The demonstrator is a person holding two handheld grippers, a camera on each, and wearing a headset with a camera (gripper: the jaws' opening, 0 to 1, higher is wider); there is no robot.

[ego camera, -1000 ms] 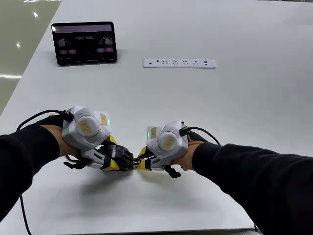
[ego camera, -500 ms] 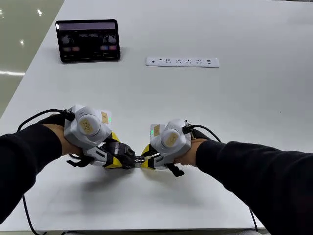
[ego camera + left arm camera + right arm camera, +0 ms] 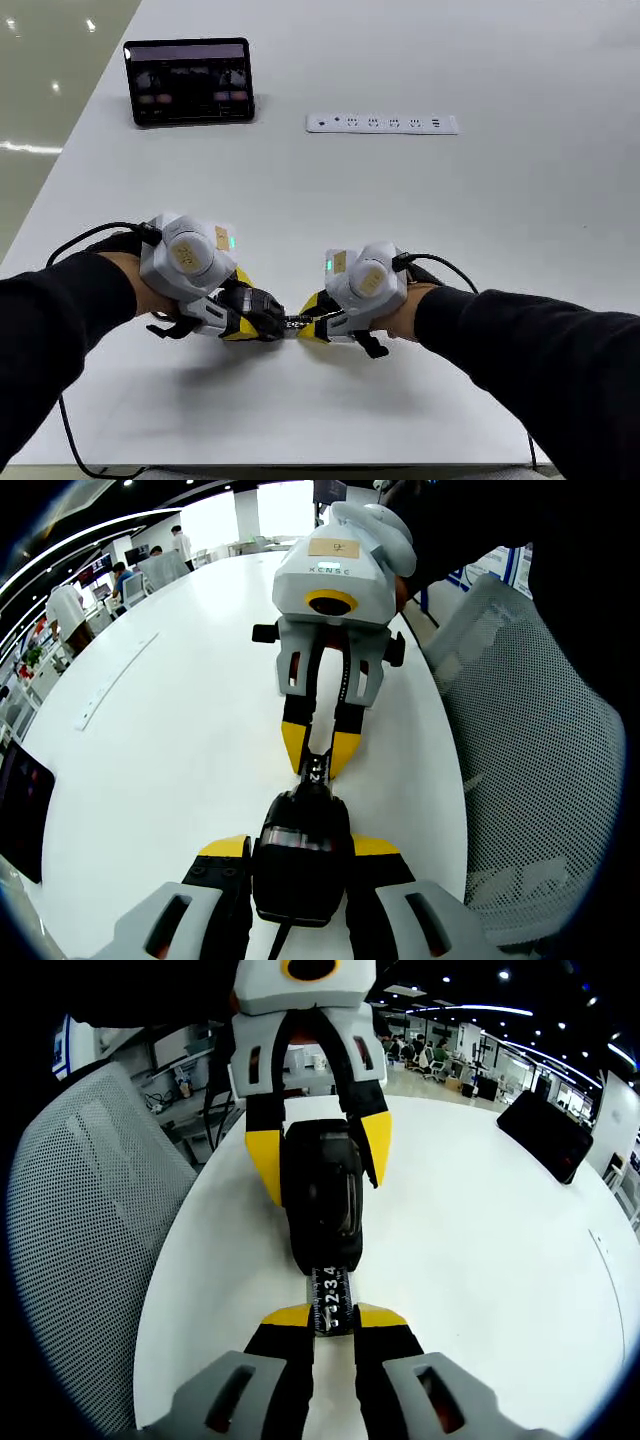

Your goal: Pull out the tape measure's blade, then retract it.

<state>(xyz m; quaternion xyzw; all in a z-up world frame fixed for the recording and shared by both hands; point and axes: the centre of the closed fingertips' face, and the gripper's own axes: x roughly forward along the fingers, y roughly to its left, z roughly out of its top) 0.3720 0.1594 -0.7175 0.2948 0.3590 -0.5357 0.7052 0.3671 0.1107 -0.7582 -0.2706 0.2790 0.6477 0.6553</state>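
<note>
Up close, right hand-held gripper (image 3: 332, 1320) clamps the numbered blade (image 3: 329, 1293).

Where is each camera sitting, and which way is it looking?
Head view: on the person's head, looking down at the table; both sleeves, the left hand-held gripper and the right hand-held gripper show.
Left gripper view: on the left hand-held gripper, facing the right one; own jaws clamp the tape measure.
Right gripper view: on the right hand-held gripper, facing the left one; own jaws pinch the blade.
Shared: both gripper views show the tape measure.
</note>
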